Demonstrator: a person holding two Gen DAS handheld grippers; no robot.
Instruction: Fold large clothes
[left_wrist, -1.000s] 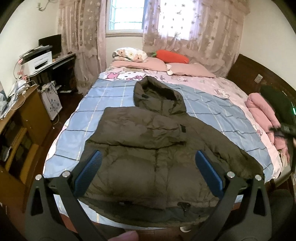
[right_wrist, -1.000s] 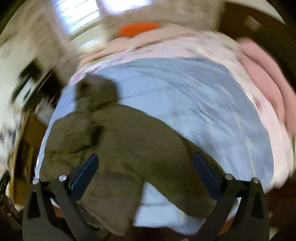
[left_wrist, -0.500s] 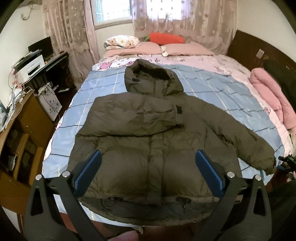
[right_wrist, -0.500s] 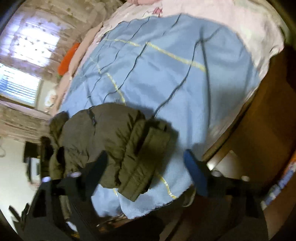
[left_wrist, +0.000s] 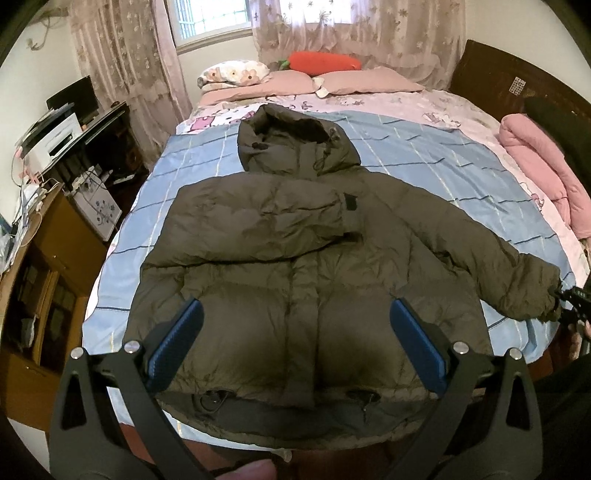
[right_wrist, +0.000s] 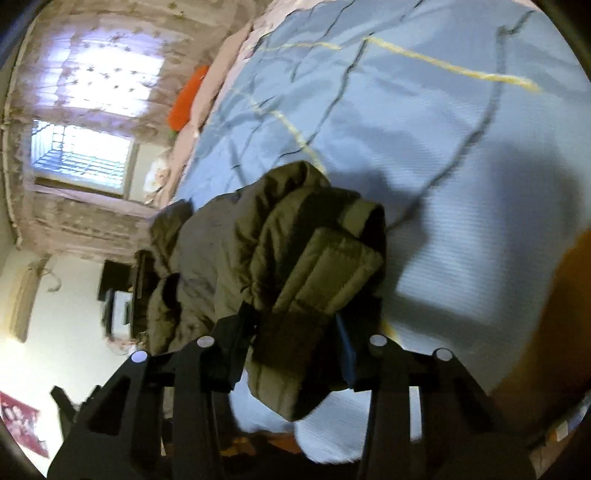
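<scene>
Bedding in blue plaid (left_wrist: 424, 155) is covering the bed, and an olive hooded puffer jacket (left_wrist: 295, 236) is lying spread across it, front up, hood (left_wrist: 291, 144) pointing toward the pink pillows (left_wrist: 369, 79) and the orange carrot-shaped cushion (left_wrist: 321, 61) at the headboard end. One sleeve (left_wrist: 258, 218) is lying folded across the chest; the other sleeve (left_wrist: 509, 269) is stretching out toward the bed's side edge, where a rolled pink quilt (left_wrist: 543, 173) is sitting beyond it. The left tool (left_wrist: 295, 343) is hovering over the jacket's hem with its blue pads (left_wrist: 177, 343) standing wide apart and gripping nothing. The right tool (right_wrist: 295, 347) is closing on the outstretched sleeve's cuff (right_wrist: 314, 295), which is sitting bunched between its fingers; whether the pads are already pressing it cannot be told.
</scene>
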